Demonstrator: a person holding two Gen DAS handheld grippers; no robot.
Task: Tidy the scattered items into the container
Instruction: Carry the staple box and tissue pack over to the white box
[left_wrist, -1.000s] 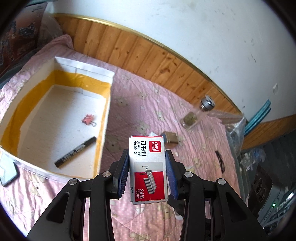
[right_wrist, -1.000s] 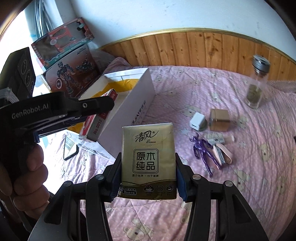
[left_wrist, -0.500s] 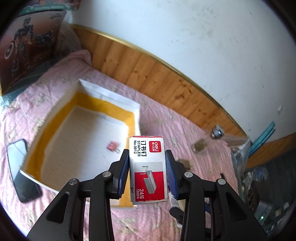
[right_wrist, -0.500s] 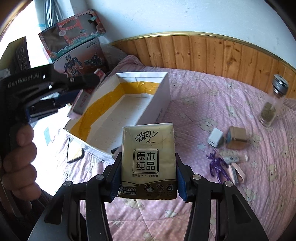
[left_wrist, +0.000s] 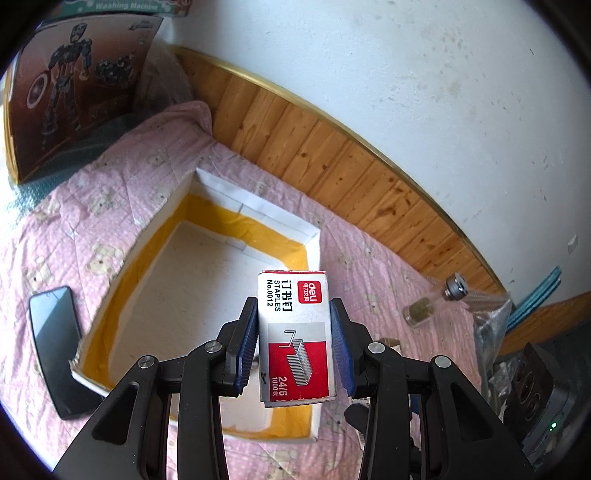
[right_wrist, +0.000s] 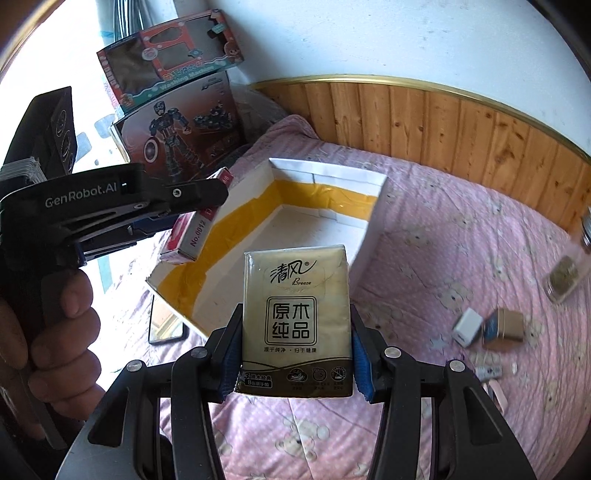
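Observation:
My left gripper (left_wrist: 293, 332) is shut on a red and white staples box (left_wrist: 295, 332), held above the near right corner of the white container with yellow inner walls (left_wrist: 236, 221). In the right wrist view the left gripper (right_wrist: 207, 206) holds the staples box (right_wrist: 192, 236) over the container's left wall (right_wrist: 221, 240). My right gripper (right_wrist: 295, 332) is shut on a gold tissue pack (right_wrist: 295, 317), in the air in front of the container's near right corner. Scattered items lie on the pink quilt at right: a white charger (right_wrist: 467, 326), a brown box (right_wrist: 506, 326).
A glass jar (left_wrist: 432, 304) lies on the quilt at right; it also shows in the right wrist view (right_wrist: 565, 277). A black phone (left_wrist: 55, 343) lies left of the container. Toy boxes (right_wrist: 177, 110) stand at the far left by the wooden wall panel (right_wrist: 443, 122).
Both grippers have risen and moved left towards the container. The staples box now hangs over the container's edge. The marker and pink clip in the container are now hidden behind the left gripper.

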